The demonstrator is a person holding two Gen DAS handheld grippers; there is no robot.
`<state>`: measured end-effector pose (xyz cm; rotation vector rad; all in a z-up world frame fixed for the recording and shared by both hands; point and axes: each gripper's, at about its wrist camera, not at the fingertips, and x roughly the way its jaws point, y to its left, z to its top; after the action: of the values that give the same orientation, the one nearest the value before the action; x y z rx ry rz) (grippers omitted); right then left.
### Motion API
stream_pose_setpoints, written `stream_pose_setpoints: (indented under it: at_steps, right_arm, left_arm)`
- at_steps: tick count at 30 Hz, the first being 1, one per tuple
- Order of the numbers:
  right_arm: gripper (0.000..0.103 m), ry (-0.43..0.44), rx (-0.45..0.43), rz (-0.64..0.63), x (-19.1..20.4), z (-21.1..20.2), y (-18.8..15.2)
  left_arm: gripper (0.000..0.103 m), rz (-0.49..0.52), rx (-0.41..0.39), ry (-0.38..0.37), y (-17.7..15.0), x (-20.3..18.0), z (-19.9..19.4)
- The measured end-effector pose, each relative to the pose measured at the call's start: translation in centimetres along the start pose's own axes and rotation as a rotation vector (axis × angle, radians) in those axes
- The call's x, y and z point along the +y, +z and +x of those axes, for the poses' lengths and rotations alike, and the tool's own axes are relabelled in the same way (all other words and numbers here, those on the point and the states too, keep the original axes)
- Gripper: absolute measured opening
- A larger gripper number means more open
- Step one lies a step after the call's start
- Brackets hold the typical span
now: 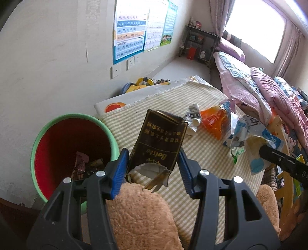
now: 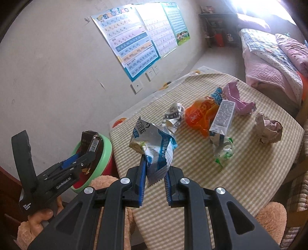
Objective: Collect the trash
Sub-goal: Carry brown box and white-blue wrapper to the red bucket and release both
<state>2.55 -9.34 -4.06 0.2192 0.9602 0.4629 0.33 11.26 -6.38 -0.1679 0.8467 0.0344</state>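
Left gripper (image 1: 153, 163): clamps dark box (image 1: 159, 142), lower centre, beside bin (image 1: 38, 138)
Right gripper (image 2: 155, 179): pinches blue-white wrapper (image 2: 156, 146), centre frame

- Daylight is pouring through a wide window (image 1: 256, 28), with pinkish curtains (image 1: 218, 15) hanging beside it.
- Colourful learning posters (image 2: 134, 40) are hanging on the pale plaster wall (image 1: 48, 57), with white sockets (image 2: 152, 72) sitting just below them.
- A bed (image 1: 259, 90) is lying under the window, carrying rumpled pink and checked quilts.
- A dark shelf rack (image 1: 200, 44) is standing in the far corner on the pale floor (image 1: 182, 67).
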Motion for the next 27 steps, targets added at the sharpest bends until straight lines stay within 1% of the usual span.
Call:
stream_pose_setpoints:
  at_steps: [1, 6, 8, 14, 15, 17, 18, 19, 20, 22, 24, 27]
  right_arm:
    - [0.016, 0.001, 0.002, -0.004, 0.2, 0.1, 0.1]
    - [0.016, 0.007, 0.015, -0.024, 1.1, 0.8, 0.1]
    - [0.016, 0.005, 0.019, -0.033, 1.4, 1.0, 0.2]
    - [0.016, -0.009, 0.026, -0.044, 1.9, 1.3, 0.0]
    - [0.016, -0.012, 0.028, -0.042, 1.8, 1.3, 0.0]
    - [0.016, -0.021, 0.031, -0.033, 1.5, 1.4, -0.2]
    - [0.016, -0.025, 0.033, -0.03, 1.3, 1.4, -0.3]
    - [0.016, -0.03, 0.035, -0.026, 1.2, 1.5, -0.4]
    - [0.016, -0.035, 0.037, -0.022, 1.0, 1.5, -0.5]
    - [0.016, -0.047, 0.035, -0.013, 0.5, 1.4, -0.7]
    - [0.016, -0.061, 0.025, 0.002, -0.2, 1.0, -0.7]
    - [0.016, -0.095, -0.005, 0.024, -1.4, -0.3, -0.6]
  left_arm:
    - [0.047, -0.002, -0.003, 0.002, 0.0, 0.1, -0.1]
    - [0.047, -0.011, -0.014, 0.007, 0.1, 0.7, -0.4]
    - [0.045, -0.017, -0.013, 0.004, 0.1, 1.0, -0.4]
    - [0.044, -0.038, 0.013, -0.011, -0.1, 2.4, 0.0]
    - [0.044, -0.039, 0.024, -0.019, -0.1, 2.7, 0.1]
    - [0.052, -0.041, 0.04, -0.032, -0.1, 3.0, 0.3]
    - [0.061, -0.042, 0.057, -0.057, -0.3, 2.9, 0.5]
    - [0.066, -0.044, 0.073, -0.084, -0.5, 2.7, 0.8]
    - [0.068, -0.05, 0.093, -0.115, -0.7, 2.3, 1.2]
    - [0.069, -0.049, 0.134, -0.153, -1.2, 1.0, 2.3]
    - [0.069, -0.023, 0.199, -0.19, -1.8, -0.9, 4.1]
    - [0.069, -0.025, 0.293, -0.215, -2.8, -3.2, 6.8]
